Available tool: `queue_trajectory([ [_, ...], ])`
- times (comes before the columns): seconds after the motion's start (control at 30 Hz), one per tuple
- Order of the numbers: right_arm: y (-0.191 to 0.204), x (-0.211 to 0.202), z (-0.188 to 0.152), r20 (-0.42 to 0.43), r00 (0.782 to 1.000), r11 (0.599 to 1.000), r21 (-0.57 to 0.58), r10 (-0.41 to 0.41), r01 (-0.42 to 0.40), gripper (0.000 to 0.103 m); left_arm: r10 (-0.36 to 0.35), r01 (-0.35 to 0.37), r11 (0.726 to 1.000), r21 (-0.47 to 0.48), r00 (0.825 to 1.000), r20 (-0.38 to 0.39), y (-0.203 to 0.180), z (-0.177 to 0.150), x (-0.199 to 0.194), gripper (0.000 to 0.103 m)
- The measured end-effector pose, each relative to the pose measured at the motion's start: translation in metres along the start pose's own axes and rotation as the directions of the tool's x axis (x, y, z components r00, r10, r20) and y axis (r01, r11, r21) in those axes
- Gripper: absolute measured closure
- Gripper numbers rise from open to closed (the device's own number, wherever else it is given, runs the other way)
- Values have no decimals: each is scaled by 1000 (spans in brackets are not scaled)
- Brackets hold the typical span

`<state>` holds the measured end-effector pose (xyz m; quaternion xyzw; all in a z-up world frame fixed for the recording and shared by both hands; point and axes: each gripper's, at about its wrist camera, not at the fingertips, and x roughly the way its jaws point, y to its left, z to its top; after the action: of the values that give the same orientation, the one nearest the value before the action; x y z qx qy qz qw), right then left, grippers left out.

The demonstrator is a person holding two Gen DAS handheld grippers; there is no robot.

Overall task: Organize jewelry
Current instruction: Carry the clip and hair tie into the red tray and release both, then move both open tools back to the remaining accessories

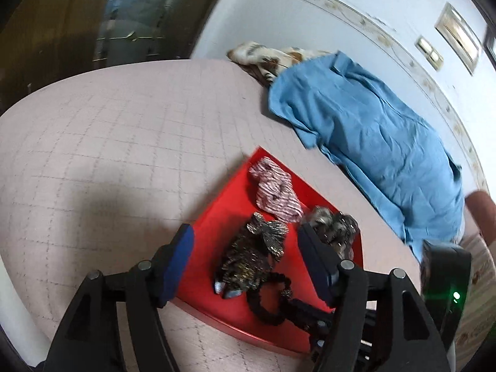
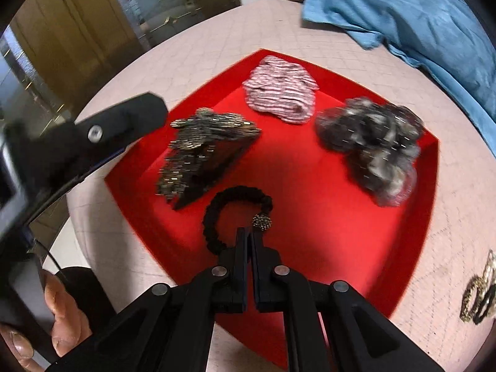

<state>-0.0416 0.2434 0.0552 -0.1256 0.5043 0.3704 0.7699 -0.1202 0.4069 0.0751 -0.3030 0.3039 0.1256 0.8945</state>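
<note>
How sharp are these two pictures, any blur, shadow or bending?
Left wrist view: the bed cover grid bows from the fisheye, a soft shadow lies left of the red tray, and the blue cloth is mildly smeared. Right wrist view: the grey scrunchie is motion-blurred.

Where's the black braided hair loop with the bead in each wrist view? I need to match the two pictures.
Left wrist view: black loop low and centre-right, on the red tray's near edge, between the open left tool's fingers.
Right wrist view: black loop lower centre, at the shut right tool's tips.
Shared landmark: the red tray.
</note>
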Motion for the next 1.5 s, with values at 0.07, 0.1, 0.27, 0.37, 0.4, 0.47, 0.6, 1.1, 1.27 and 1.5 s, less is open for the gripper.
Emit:
queue_trajectory([
  [0.07,2,-4,0,8,1000,1000,-9,-5,5,97,11,-11,1000,-13,1000,7,3,1,0,35],
  [0.1,2,-7,0,17,1000,1000,-9,-11,12,89,16,-16,1000,-15,1000,10,3,1,-1,35],
  [0.27,-17,-41,-7,99,994,998,40,-49,45,53,37,-37,999,23,999,21,-3,-2,-1,34],
  [0.37,-40,-68,-28,129,988,993,86,-88,77,52,52,-55,997,59,998,43,-11,-7,-2,33],
  [0.4,-46,-74,-35,132,986,991,100,-99,86,52,59,-63,995,77,997,53,-15,-9,-3,33],
  [0.47,-65,-89,-56,139,981,984,139,-135,116,52,70,-76,992,105,995,66,-21,-13,-5,32],
  [0.6,-120,-122,-113,129,966,947,265,-222,182,51,109,-115,981,154,993,49,-44,-25,-9,32],
  [1.1,-280,-193,-282,117,911,728,645,-396,233,44,-12,146,876,461,960,-280,-206,-113,5,32],
  [1.27,-303,-190,-295,148,910,710,678,-387,191,44,3,179,830,529,946,-324,-250,-132,29,32],
  [1.5,-345,-191,-287,197,884,679,716,-423,165,42,36,217,822,527,903,-428,-289,-156,96,32],
])
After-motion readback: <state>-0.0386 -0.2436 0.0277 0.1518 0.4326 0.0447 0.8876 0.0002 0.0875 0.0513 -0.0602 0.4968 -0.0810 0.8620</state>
